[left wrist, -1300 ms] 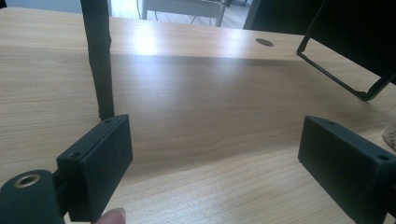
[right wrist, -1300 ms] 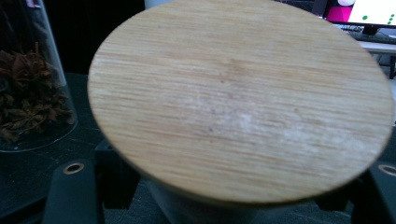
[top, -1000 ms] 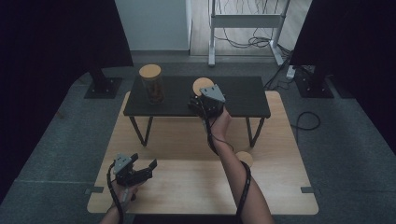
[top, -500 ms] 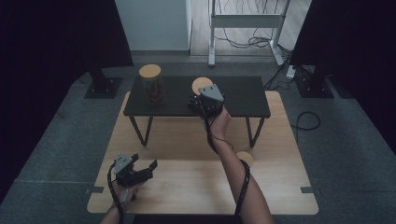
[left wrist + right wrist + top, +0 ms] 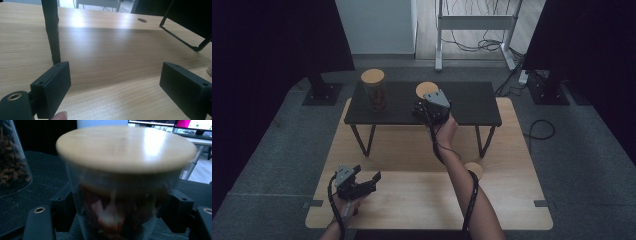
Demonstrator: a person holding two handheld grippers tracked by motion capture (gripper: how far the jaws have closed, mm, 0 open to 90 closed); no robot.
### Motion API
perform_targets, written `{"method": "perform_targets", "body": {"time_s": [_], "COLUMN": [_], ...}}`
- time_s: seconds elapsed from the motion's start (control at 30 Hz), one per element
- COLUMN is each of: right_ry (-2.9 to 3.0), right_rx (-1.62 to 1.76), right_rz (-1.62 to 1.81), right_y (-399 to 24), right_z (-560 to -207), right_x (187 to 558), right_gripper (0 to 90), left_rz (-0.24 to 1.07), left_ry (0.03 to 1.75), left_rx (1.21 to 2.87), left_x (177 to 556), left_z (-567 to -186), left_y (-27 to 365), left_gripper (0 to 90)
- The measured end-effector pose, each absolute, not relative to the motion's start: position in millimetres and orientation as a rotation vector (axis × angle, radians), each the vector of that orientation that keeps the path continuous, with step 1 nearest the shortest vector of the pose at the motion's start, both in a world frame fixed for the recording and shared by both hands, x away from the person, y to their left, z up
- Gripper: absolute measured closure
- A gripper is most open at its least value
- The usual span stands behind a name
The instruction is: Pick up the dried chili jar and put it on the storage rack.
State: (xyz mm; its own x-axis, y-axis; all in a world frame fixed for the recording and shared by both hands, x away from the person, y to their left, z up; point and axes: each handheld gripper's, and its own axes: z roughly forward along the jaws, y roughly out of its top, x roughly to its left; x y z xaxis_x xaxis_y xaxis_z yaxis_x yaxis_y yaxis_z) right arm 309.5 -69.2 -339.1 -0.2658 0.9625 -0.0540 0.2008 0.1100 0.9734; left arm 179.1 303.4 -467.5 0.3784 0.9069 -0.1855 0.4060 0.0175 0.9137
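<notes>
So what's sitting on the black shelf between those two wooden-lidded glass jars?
Nothing. In the high view, the black shelf is bare between the tall jar and the short jar that the right gripper clamps.

Both grippers are showing matte black bodies; the right gripper (image 5: 426, 111) and the left gripper (image 5: 362, 181) are each carrying a grey three-cornered plate on top, with a black cable trailing back along a bare, sleeveless forearm. Jaws are looking like flat black rectangular blocks with small recessed screw holes near the corners. Brass-coloured ring inserts are sitting in the black arms behind the jaws, in both the left and right gripper views.
</notes>
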Motion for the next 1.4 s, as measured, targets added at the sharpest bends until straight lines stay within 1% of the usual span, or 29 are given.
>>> {"method": "perform_targets", "body": {"time_s": [0.9, 1.13, 1.3, 1.4], "right_ry": [1.603, 1.623, 1.617, 1.603], "right_rx": [1.174, 1.153, 1.140, 1.129], "right_rz": [1.223, 1.221, 1.232, 1.244], "right_y": [-68, -68, -68, -70], "right_z": [-340, -338, -341, -342], "right_x": [309, 307, 301, 294], "right_gripper": [23.6, 13.5, 4.6, 3.4], "left_rz": [0.593, 0.594, 0.595, 0.598], "left_ry": [1.202, 1.200, 1.195, 1.192], "left_rx": [1.586, 1.587, 1.587, 1.586], "left_x": [179, 179, 178, 177], "left_z": [-468, -468, -467, -467], "left_y": [302, 302, 301, 301], "left_gripper": [9.5, 9.5, 9.5, 9.5]}}
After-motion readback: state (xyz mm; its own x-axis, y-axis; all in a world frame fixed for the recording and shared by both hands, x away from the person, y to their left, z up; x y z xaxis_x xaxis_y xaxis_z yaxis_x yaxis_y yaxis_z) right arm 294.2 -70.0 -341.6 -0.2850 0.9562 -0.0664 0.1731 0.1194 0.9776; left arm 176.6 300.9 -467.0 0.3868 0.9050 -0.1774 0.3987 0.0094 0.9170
